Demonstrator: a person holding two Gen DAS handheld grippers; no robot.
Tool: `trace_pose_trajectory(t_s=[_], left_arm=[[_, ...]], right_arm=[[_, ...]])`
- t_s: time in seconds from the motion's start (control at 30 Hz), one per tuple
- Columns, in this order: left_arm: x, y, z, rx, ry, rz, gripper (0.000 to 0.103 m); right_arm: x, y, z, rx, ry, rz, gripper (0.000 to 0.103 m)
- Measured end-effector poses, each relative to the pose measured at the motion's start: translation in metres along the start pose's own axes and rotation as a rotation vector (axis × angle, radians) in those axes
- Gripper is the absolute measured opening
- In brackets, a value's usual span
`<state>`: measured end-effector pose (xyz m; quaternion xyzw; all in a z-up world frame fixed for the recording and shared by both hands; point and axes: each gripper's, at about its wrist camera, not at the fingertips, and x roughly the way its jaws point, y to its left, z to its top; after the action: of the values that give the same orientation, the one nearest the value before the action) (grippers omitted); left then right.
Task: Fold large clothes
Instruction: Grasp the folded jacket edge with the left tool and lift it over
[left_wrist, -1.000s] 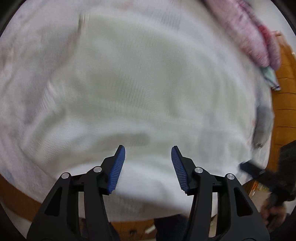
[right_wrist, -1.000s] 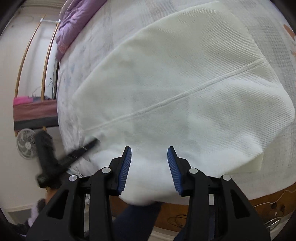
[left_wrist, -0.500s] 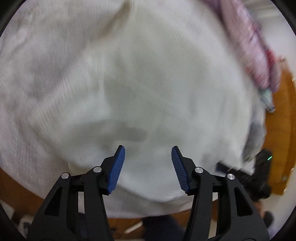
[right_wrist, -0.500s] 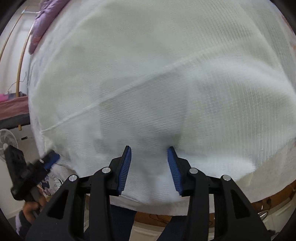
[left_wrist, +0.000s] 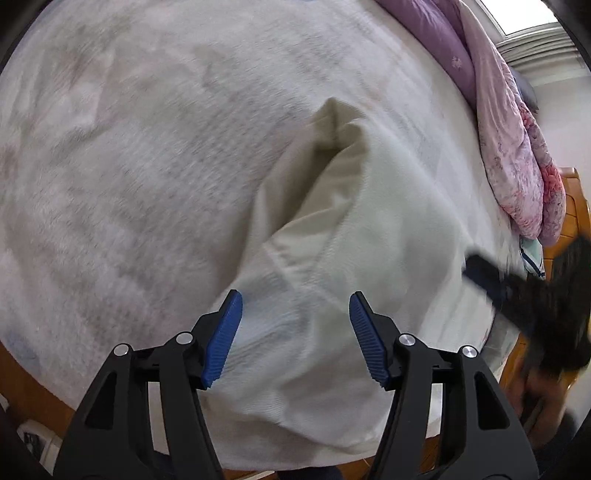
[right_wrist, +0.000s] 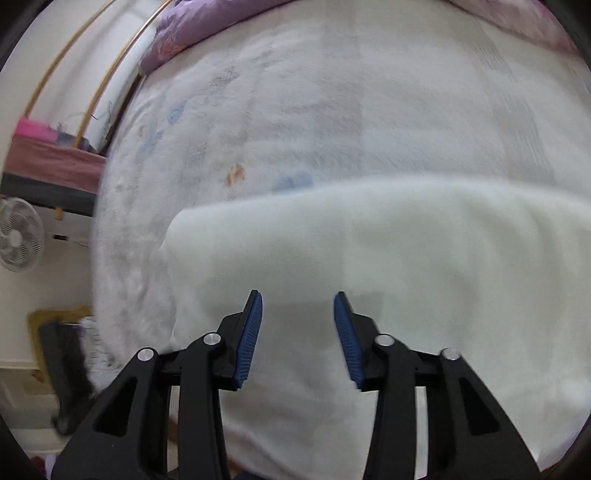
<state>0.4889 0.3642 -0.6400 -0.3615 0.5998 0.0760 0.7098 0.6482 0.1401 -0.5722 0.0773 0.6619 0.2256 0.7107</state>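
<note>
Both jaws gape over blurred white garment (right_wrist: 406, 258).

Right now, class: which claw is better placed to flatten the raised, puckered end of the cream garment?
Left. The left claw is open, with the garment's raised pucker just ahead. From the right claw, only a smooth folded edge shows.

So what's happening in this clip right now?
A person with a handheld tool in each hand is folding a cream-white garment on a bed. The garment lies in a folded bundle near the bed's front edge. The left tool and the right tool are both open above the cloth, gripping nothing. A purple quilt is heaped along the far side.
</note>
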Motion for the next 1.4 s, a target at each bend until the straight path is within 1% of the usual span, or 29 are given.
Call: trace_pose_trajectory(t_s=[0.07, 0.1, 0.13, 0.17, 0.27, 0.37, 0.43, 0.47, 0.5, 0.53, 0.57, 0.6, 0.7, 0.73, 0.77, 0.8, 0.87, 0.93, 1.0, 1.07, 1.1, 1.13, 1.17, 1.2, 1.23, 1.27, 1.3, 1.33, 1.4], left_arm=[[0.003, 0.015, -0.006, -0.021, 0.018, 0.0, 0.063], [0.009, 0.02, -0.008, -0.03, 0.039, -0.005, 0.063], [0.013, 0.024, -0.009, -0.029, 0.049, -0.001, 0.067], [0.018, 0.028, -0.01, -0.034, 0.059, -0.002, 0.068], [0.03, 0.039, -0.007, -0.087, 0.089, -0.061, 0.068], [0.038, 0.041, -0.005, -0.038, 0.113, -0.061, 0.068], [0.038, 0.045, -0.004, -0.038, 0.133, -0.082, 0.069], [0.036, 0.047, -0.001, -0.048, 0.143, -0.099, 0.069], [0.032, 0.047, 0.003, -0.057, 0.146, -0.124, 0.069], [0.025, 0.049, 0.01, -0.053, 0.14, -0.162, 0.069], [0.019, 0.048, 0.016, -0.03, 0.135, -0.16, 0.069], [0.016, 0.045, 0.023, 0.003, 0.133, -0.148, 0.069], [0.022, 0.039, 0.043, 0.048, 0.175, -0.138, 0.069], [0.026, 0.036, 0.049, 0.068, 0.192, -0.139, 0.069], [0.03, 0.03, 0.055, 0.103, 0.196, -0.133, 0.069], [0.033, 0.024, 0.061, 0.131, 0.199, -0.122, 0.069], [0.042, 0.01, 0.073, 0.184, 0.221, -0.121, 0.069], [0.052, -0.004, 0.086, 0.23, 0.237, -0.117, 0.07], [0.063, -0.013, 0.095, 0.262, 0.249, -0.095, 0.072], [0.068, -0.02, 0.101, 0.278, 0.261, -0.093, 0.074], [0.069, -0.019, 0.101, 0.272, 0.278, -0.09, 0.076], [0.074, -0.018, 0.101, 0.274, 0.297, -0.08, 0.076], [0.079, -0.02, 0.103, 0.267, 0.309, -0.085, 0.077], [0.08, -0.017, 0.105, 0.257, 0.314, -0.095, 0.076], [0.08, -0.015, 0.105, 0.251, 0.312, -0.108, 0.072], [0.079, -0.016, 0.106, 0.258, 0.311, -0.124, 0.063], [0.078, -0.015, 0.105, 0.261, 0.315, -0.147, 0.058], [0.072, -0.003, 0.103, 0.258, 0.317, -0.159, 0.052], [0.068, 0.001, 0.101, 0.255, 0.319, -0.174, 0.045]], right_arm=[[0.027, 0.009, 0.014, -0.017, 0.037, -0.083, 0.033], [0.044, 0.006, 0.018, -0.028, 0.073, -0.124, 0.032], [0.054, 0.001, 0.019, -0.028, 0.098, -0.148, 0.032], [0.069, -0.004, 0.023, -0.023, 0.125, -0.177, 0.03], [0.081, -0.016, 0.03, 0.027, 0.132, -0.185, 0.029], [0.08, -0.016, 0.028, 0.04, 0.112, -0.2, 0.03], [0.073, -0.015, 0.023, 0.037, 0.092, -0.188, 0.031], [0.065, -0.015, 0.019, 0.041, 0.079, -0.164, 0.034], [0.054, -0.016, 0.012, 0.053, 0.064, -0.128, 0.04], [0.042, -0.018, 0.001, 0.068, 0.043, -0.093, 0.043], [0.032, -0.019, -0.008, 0.077, 0.021, -0.075, 0.046], [0.02, -0.02, -0.024, 0.094, -0.006, -0.055, 0.046], [-0.002, -0.031, -0.061, 0.183, -0.062, -0.033, 0.046], [-0.007, -0.038, -0.071, 0.228, -0.083, -0.002, 0.045], [-0.009, -0.043, -0.075, 0.273, -0.103, 0.023, 0.031], [-0.011, -0.051, -0.082, 0.343, -0.129, 0.043, 0.012], [-0.015, -0.062, -0.084, 0.45, -0.177, 0.097, 0.001], [-0.023, -0.069, -0.077, 0.489, -0.245, 0.097, 0.0], [-0.029, -0.086, -0.055, 0.505, -0.299, 0.092, 0.0], [-0.021, -0.1, -0.042, 0.518, -0.281, 0.055, 0.0], [-0.011, -0.108, -0.038, 0.525, -0.233, 0.013, 0.0], [-0.002, -0.114, -0.041, 0.54, -0.199, -0.021, 0.0], [-0.001, -0.117, -0.051, 0.557, -0.198, -0.017, 0.0], [-0.002, -0.117, -0.062, 0.566, -0.195, -0.018, 0.0], [-0.003, -0.113, -0.077, 0.569, -0.191, -0.021, 0.0], [-0.004, -0.109, -0.092, 0.573, -0.188, -0.018, 0.0], [-0.003, -0.107, -0.107, 0.583, -0.182, -0.012, 0.0], [-0.002, -0.105, -0.124, 0.596, -0.174, 0.004, 0.0], [0.0, -0.105, -0.146, 0.61, -0.176, 0.026, 0.0]])
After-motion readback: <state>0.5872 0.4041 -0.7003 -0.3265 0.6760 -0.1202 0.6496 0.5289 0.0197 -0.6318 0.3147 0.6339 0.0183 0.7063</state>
